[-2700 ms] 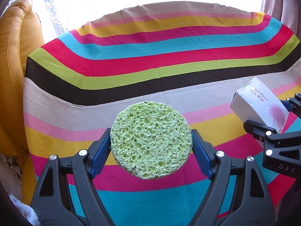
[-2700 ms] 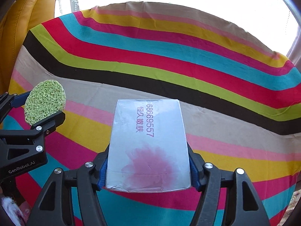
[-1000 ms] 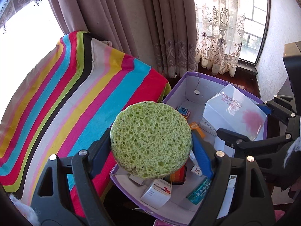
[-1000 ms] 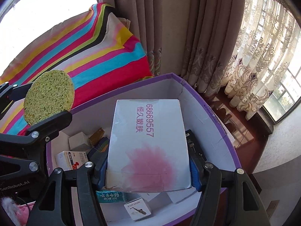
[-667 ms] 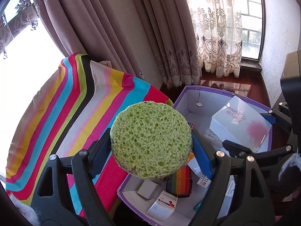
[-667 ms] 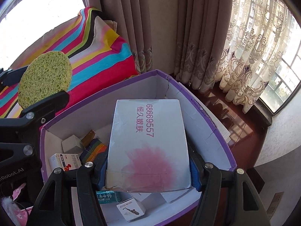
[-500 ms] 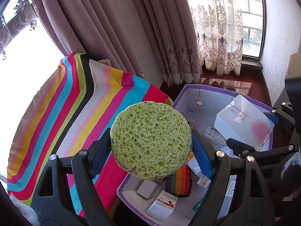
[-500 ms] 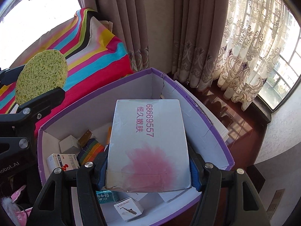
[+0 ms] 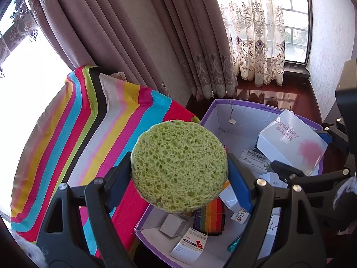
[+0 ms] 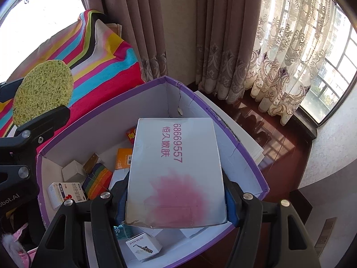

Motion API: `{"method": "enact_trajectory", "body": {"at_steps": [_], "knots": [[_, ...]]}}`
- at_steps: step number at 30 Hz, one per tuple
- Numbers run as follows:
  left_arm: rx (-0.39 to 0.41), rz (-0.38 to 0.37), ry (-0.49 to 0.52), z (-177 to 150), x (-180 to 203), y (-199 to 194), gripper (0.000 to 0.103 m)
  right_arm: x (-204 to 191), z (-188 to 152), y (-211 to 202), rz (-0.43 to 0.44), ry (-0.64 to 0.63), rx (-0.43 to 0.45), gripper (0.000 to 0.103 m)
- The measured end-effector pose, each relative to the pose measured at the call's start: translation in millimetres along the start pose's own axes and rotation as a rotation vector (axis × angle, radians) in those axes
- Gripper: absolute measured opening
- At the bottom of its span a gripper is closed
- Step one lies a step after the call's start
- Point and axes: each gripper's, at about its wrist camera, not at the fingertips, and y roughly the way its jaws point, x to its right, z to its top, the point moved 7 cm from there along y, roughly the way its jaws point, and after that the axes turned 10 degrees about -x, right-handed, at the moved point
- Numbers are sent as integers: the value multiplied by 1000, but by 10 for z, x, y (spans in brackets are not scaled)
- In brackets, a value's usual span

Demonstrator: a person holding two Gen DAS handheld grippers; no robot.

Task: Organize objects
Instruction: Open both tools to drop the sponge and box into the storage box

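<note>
A round green sponge (image 9: 179,165) sits clamped between the blue pads of my left gripper (image 9: 179,174), held above the near left corner of a purple-rimmed cardboard box (image 9: 245,104). My right gripper (image 10: 175,192) is shut on a white carton with a pink flower print (image 10: 176,174), held over the middle of that box (image 10: 236,138). In the right wrist view the sponge (image 10: 43,92) shows at the left edge; in the left wrist view the carton (image 9: 292,143) hangs at the right. Several small packages lie on the box floor.
A striped cloth (image 9: 89,134) covers the surface left of the box. Brown curtains (image 9: 133,33) and lace curtains (image 10: 279,44) hang behind, over a dark wooden floor (image 10: 279,138). Inside the box lie a rainbow-striped item (image 10: 98,179) and a small saxophone-print carton (image 10: 144,246).
Both views have swung from the striped cloth to the box beside it. Both grippers, still holding sponge and carton, moved over the box and rolled slightly; the box now sits more centrally below them.
</note>
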Motion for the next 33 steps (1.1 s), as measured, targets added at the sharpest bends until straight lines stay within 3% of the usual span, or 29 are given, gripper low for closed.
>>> {"method": "enact_trajectory", "body": {"at_steps": [15,24,29,33], "knots": [[-8,8,2,-95,-42,-15,86,-86,-40,43,-3,6,-29,68],[28,28,-159,-178,-529,-139,92,-173,-47,-1,-56,-21,-49,73],[58,16,-188,-250,-688,-257,92,-155,-34,-68,-106,-21,-52,74],[71,2,-217,-410,-843,-304,92,-129,-20,-157,-238,-64,-27,74]]}}
